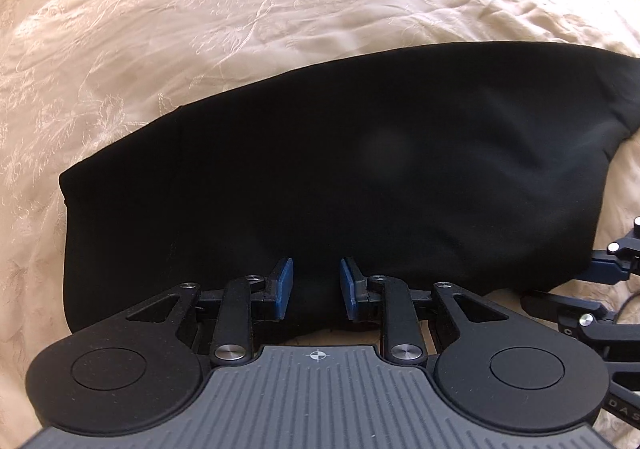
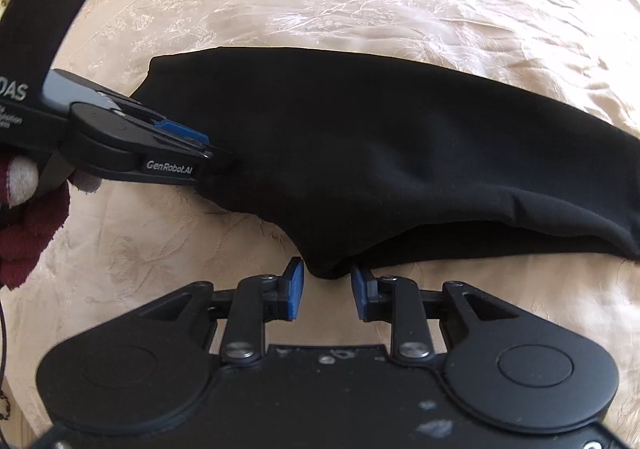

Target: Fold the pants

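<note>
Black soft-fabric pants (image 1: 340,177): folded slab, frame centre, on cream embroidered satin bedspread (image 1: 200,9).
Left gripper (image 1: 316,287): jaws parted, over near edge, gripping nothing.
Right gripper (image 2: 326,289): jaws parted, straddling protruding fabric corner.
Risk: single-layer pinch on closing; fold slides apart on slick satin.

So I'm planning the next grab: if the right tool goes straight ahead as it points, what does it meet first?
Probably the black pants: a drooping bit of their near edge sits just ahead between the open right tool's fingers.
</note>
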Action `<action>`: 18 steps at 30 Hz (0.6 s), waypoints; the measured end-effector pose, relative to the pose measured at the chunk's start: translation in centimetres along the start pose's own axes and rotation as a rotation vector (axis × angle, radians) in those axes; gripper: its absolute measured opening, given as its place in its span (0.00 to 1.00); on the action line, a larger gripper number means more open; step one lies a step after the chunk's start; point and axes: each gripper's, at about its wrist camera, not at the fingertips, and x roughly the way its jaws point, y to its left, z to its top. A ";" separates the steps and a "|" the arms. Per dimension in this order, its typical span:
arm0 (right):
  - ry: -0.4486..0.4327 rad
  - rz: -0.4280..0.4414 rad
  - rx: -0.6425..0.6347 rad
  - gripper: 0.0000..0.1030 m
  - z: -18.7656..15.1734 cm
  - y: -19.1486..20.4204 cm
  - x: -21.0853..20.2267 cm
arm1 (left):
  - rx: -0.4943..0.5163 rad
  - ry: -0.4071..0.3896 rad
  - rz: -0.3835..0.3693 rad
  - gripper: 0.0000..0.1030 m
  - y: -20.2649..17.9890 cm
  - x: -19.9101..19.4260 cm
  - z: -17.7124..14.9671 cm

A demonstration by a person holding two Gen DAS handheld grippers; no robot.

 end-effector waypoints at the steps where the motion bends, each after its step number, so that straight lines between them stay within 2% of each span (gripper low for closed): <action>1: -0.006 -0.005 -0.028 0.27 0.1 0.3 0.3 | -0.007 0.002 -0.004 0.25 0.2 0.1 0.1; 4: 0.018 -0.012 -0.095 0.28 0.5 1.0 1.4 | -0.016 0.003 -0.004 0.25 0.5 0.2 0.1; 5: 0.050 -0.012 -0.104 0.27 0.6 1.1 1.9 | -0.014 0.003 -0.002 0.25 0.6 0.1 0.0; 6: 0.082 -0.006 -0.085 0.26 0.8 0.9 2.4 | -0.011 0.001 0.000 0.25 0.6 0.2 0.2; 8: 0.106 0.029 0.004 0.15 1.0 -0.2 2.4 | -0.004 -0.001 0.005 0.25 0.6 0.1 0.1; 11: 0.131 0.105 0.129 0.13 1.2 -2.0 2.0 | 0.009 -0.014 0.023 0.25 -0.5 -0.5 0.1; 14: 0.140 0.122 0.151 0.12 0.8 -2.9 2.0 | 0.037 -0.051 0.024 0.25 -1.7 -1.6 0.1; 18: 0.130 0.128 0.212 0.13 0.8 -3.4 2.2 | 0.089 -0.098 -0.045 0.25 -4.0 -3.5 0.4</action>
